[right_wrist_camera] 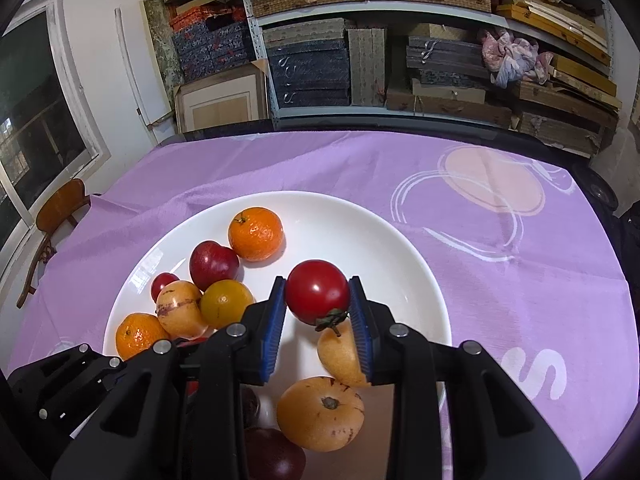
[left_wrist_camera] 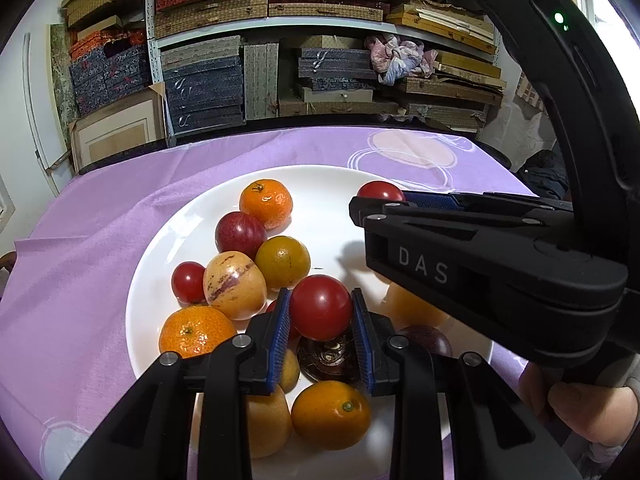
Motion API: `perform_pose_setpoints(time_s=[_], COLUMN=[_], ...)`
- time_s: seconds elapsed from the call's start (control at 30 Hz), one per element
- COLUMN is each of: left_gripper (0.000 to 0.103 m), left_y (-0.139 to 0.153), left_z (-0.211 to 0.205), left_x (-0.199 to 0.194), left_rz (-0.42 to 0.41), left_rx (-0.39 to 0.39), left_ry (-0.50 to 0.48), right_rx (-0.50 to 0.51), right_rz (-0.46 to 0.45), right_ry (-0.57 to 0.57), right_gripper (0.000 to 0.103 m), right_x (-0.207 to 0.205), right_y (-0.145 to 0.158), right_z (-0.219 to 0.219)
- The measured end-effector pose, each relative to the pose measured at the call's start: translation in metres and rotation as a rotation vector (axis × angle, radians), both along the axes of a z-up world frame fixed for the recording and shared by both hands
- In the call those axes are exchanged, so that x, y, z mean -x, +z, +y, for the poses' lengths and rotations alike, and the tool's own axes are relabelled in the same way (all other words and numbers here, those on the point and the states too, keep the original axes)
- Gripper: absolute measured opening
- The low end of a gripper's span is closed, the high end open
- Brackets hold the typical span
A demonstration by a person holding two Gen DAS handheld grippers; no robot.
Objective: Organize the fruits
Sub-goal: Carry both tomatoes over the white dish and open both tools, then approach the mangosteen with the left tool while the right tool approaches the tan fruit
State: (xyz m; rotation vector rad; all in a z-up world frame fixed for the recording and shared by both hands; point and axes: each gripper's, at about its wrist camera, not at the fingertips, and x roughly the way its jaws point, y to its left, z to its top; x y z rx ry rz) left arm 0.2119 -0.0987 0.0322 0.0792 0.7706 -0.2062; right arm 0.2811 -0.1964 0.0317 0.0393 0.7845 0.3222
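Note:
A white plate (left_wrist_camera: pixel 320 220) on a purple cloth holds several fruits: tangerines (left_wrist_camera: pixel 266 203), a plum (left_wrist_camera: pixel 240 234), small red tomatoes (left_wrist_camera: pixel 188 282) and yellow pepino melons (left_wrist_camera: pixel 234 286). My left gripper (left_wrist_camera: pixel 321 322) is shut on a red tomato (left_wrist_camera: pixel 320 306) above the plate. My right gripper (right_wrist_camera: pixel 318 320) is shut on another red tomato (right_wrist_camera: pixel 317 292) with a green stem, above the plate's (right_wrist_camera: pixel 360 232) right half. The right gripper also shows in the left wrist view (left_wrist_camera: pixel 376 200), holding its tomato (left_wrist_camera: pixel 380 191).
The purple tablecloth (right_wrist_camera: pixel 500 280) covers the table around the plate. Shelves with stacked boxes (right_wrist_camera: pixel 320 68) stand behind the table. A wooden chair (right_wrist_camera: pixel 56 216) is at the left. A hand (left_wrist_camera: pixel 580 408) holds the right gripper's handle.

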Motion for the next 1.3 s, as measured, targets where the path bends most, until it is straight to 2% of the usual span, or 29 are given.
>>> perform_pose_setpoints(time_s=[0.33, 0.43, 0.47, 0.57, 0.7, 0.83, 1.03, 1.07, 1.1, 1.2, 1.3], left_gripper=[0.03, 0.033, 0.035, 0.04, 0.046, 0.061, 0.066, 0.069, 0.076, 0.079, 0.083], left_y=[-0.003, -0.004, -0.004, -0.001, 0.026, 0.072, 0.127, 0.13, 0.132, 0.129, 0.11], left_z=[0.008, 0.006, 0.006, 0.007, 0.022, 0.042, 0.069, 0.073, 0.076, 0.083, 0.084], left_x=[-0.003, -0.003, -0.002, 0.001, 0.011, 0.037, 0.089, 0.098, 0.108, 0.135, 0.157], left_rz=[0.011, 0.004, 0.003, 0.001, -0.032, -0.123, -0.236, -0.243, -0.25, -0.259, -0.228], left_rx=[0.008, -0.01, -0.018, -0.02, 0.011, 0.035, 0.041, 0.042, 0.044, 0.033, 0.024], left_ry=[0.016, 0.019, 0.019, 0.028, 0.05, 0.092, 0.127, 0.131, 0.136, 0.14, 0.139], right_rx=[0.036, 0.043, 0.044, 0.043, 0.018, -0.016, -0.065, -0.07, -0.076, -0.11, -0.129], right_rz=[0.026, 0.018, 0.013, -0.005, -0.054, -0.138, -0.262, -0.277, -0.289, -0.319, -0.327], right_ry=[0.01, 0.008, 0.007, 0.003, -0.025, -0.054, -0.06, -0.058, -0.055, -0.056, -0.069], right_gripper=[0.031, 0.039, 0.044, 0.044, 0.045, 0.054, 0.07, 0.074, 0.078, 0.088, 0.091], right_x=[-0.006, -0.004, -0.002, 0.003, 0.02, 0.053, 0.125, 0.139, 0.152, 0.19, 0.222], right_y=[-0.011, -0.009, -0.008, 0.002, 0.031, 0.074, 0.124, 0.128, 0.13, 0.125, 0.106], right_z=[0.009, 0.01, 0.01, 0.007, -0.007, -0.027, -0.049, -0.052, -0.054, -0.061, -0.064])
